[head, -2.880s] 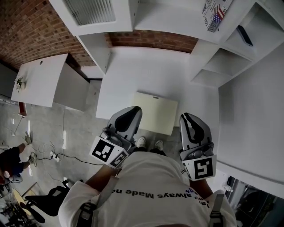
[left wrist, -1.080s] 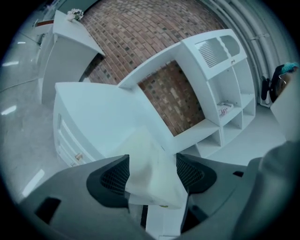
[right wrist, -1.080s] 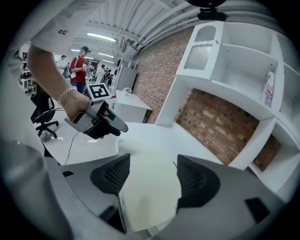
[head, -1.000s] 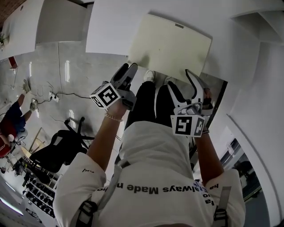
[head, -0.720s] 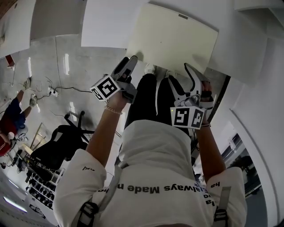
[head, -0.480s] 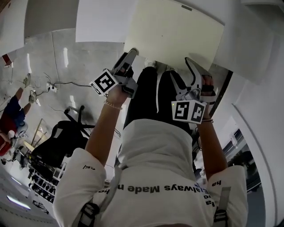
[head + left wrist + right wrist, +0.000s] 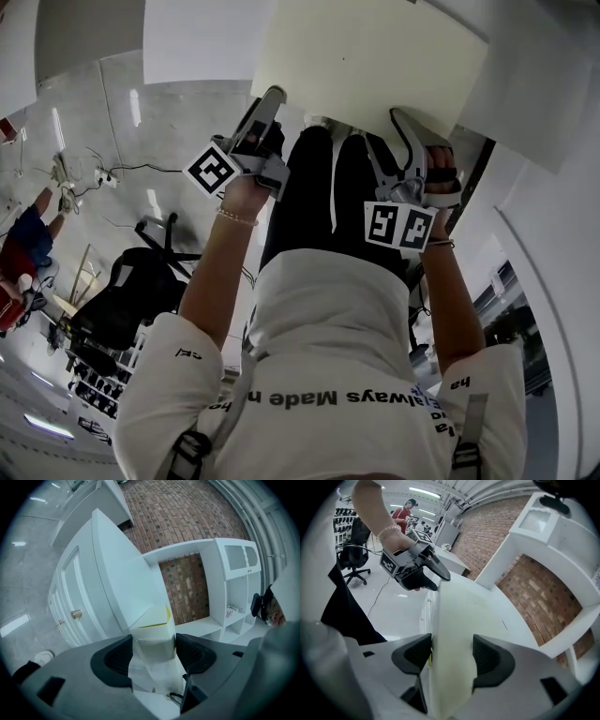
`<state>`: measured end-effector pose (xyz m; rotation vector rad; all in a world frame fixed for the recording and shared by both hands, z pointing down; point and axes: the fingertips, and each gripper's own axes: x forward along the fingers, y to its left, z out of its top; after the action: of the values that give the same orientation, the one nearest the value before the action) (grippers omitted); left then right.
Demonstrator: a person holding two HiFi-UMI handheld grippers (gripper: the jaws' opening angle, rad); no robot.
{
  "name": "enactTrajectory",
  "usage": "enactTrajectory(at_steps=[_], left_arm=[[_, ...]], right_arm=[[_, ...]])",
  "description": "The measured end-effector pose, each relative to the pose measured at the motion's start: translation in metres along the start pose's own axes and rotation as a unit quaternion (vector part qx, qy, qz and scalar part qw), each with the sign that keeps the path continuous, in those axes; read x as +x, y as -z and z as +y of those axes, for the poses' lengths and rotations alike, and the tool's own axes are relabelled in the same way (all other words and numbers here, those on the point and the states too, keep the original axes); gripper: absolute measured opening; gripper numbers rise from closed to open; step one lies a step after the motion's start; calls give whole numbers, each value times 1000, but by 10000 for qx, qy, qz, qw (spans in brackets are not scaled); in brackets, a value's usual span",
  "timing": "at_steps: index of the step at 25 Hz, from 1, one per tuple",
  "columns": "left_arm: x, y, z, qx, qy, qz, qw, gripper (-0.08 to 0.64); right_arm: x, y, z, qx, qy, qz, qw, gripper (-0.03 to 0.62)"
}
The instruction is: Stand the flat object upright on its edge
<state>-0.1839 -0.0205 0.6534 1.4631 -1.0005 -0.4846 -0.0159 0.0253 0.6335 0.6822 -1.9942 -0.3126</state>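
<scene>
The flat object is a cream board [image 7: 370,56] on the white table [image 7: 187,42], its near edge towards me. My left gripper [image 7: 269,103] is at the board's near left corner. In the left gripper view that corner [image 7: 152,637] fills the gap between the pads of the left gripper [image 7: 152,653], whose jaws are closing on it. My right gripper [image 7: 412,127] holds the near edge further right. In the right gripper view the board [image 7: 464,616] runs away from the right gripper [image 7: 452,656], both pads against it, and the left gripper [image 7: 417,566] shows at its far corner.
A white shelf unit [image 7: 229,583] stands against a brick wall [image 7: 187,508] behind the table. A white cabinet with knobs [image 7: 70,616] is under the table. On the floor at the left are an office chair [image 7: 122,291], cables and another person [image 7: 23,244].
Both grippers have moved forward to the board's near edge and now have its corner and edge between their jaws. The head view has tipped further down, so the board sits higher in it.
</scene>
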Motion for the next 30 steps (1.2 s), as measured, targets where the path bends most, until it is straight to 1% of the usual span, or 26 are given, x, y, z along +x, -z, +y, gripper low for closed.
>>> enactTrajectory(at_steps=[3, 7, 11, 15, 18, 22, 30], left_arm=[[0, 0, -5, 15, -33, 8, 10000, 285], [0, -2, -12, 158, -104, 81, 9998, 276], [-1, -5, -23, 409, -229, 82, 9989, 268], [2, -14, -47, 760, -309, -14, 9966, 262], [7, -25, -67, 1195, -343, -100, 9922, 262], [16, -30, -95, 1631, -411, -268, 9854, 262], [39, -29, -146, 2442, -378, -555, 9674, 261]], right_arm=[[-1, 0, -1, 26, -16, -27, 10000, 273], [-2, 0, -2, 64, -30, -145, 9999, 271], [-3, 0, -4, 84, -36, -348, 9994, 267], [-2, -4, -19, 81, -5, -525, 9986, 261], [1, -8, -33, 135, 21, -687, 9975, 259], [2, -7, -51, 257, 92, -938, 9952, 258], [3, 0, -82, 517, 220, -1485, 9873, 253]])
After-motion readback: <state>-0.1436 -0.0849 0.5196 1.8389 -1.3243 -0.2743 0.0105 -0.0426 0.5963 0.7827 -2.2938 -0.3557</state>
